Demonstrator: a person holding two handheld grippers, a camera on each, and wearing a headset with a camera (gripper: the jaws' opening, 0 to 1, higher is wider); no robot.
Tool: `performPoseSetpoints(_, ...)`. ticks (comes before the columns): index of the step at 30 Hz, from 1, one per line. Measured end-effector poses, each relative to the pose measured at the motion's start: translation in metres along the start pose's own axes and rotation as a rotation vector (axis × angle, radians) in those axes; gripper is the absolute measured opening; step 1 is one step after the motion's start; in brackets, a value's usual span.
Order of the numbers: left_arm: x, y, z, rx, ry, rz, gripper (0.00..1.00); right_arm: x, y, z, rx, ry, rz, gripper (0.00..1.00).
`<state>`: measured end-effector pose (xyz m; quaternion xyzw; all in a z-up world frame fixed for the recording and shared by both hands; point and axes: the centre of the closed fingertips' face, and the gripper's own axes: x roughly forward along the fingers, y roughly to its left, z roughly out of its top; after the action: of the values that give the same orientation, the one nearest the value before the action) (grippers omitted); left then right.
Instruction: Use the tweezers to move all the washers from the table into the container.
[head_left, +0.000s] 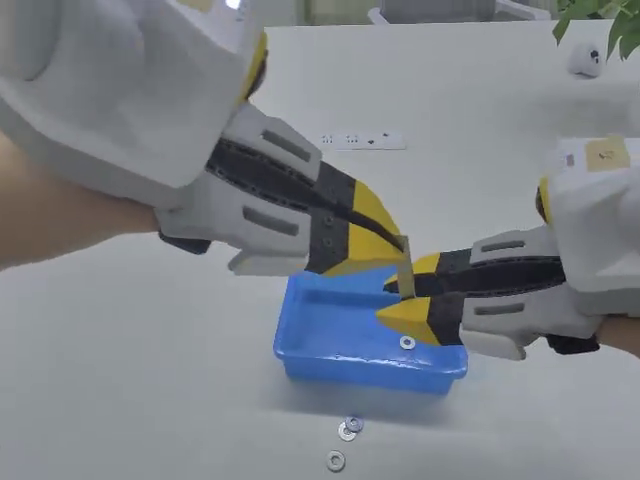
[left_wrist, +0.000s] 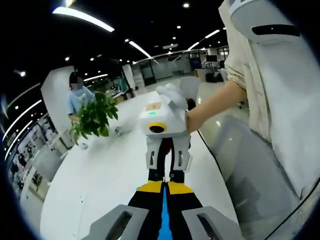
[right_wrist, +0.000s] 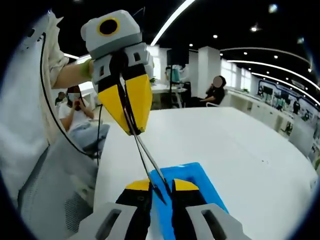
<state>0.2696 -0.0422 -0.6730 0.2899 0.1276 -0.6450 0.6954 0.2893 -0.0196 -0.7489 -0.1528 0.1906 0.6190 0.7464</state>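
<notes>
A blue container (head_left: 335, 335) sits on the white table, with one washer (head_left: 407, 343) lying inside it near its right end. In front of it on the table lie a pair of touching washers (head_left: 348, 428) and a single washer (head_left: 336, 461). My left gripper (head_left: 398, 246) reaches in from the upper left, shut on the top of the tweezers (head_left: 405, 268). They slant down from the left gripper (right_wrist: 133, 129) into the narrow gap of my right gripper (right_wrist: 161, 187), as the tweezers (right_wrist: 147, 160) show in the right gripper view. My right gripper (head_left: 400, 300) hovers over the container (right_wrist: 195, 177), closed on their lower part.
A printed label strip (head_left: 362, 140) lies further back on the table, with a small white object (head_left: 588, 60) and a green plant (head_left: 600, 20) at the far right corner. People sit and stand in the room behind (right_wrist: 216, 90). A chair (right_wrist: 65, 200) stands beside the table.
</notes>
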Motion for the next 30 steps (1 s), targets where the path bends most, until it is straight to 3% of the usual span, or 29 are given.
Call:
performPoseSetpoints(4, -0.011, -0.012, 0.001, -0.024, 0.006, 0.019, 0.0, 0.005, 0.018, 0.008, -0.043, -0.006, 0.042, 0.1)
performPoseSetpoints(9, -0.017, -0.03, -0.007, -0.072, 0.032, 0.028, 0.0, 0.013, 0.038, 0.003, -0.035, 0.009, 0.098, 0.1)
performPoseSetpoints(15, -0.018, -0.052, -0.025, -0.163, 0.054, 0.03, 0.0, 0.028, 0.062, -0.012, -0.013, 0.036, 0.149, 0.1)
performPoseSetpoints(20, -0.01, -0.073, -0.045, -0.201, 0.097, 0.011, 0.0, 0.042, 0.081, -0.034, -0.048, 0.128, 0.171, 0.09)
performPoseSetpoints(30, -0.004, -0.091, -0.056, -0.225, 0.146, -0.026, 0.0, 0.061, 0.102, -0.049, -0.047, 0.16, 0.212, 0.09)
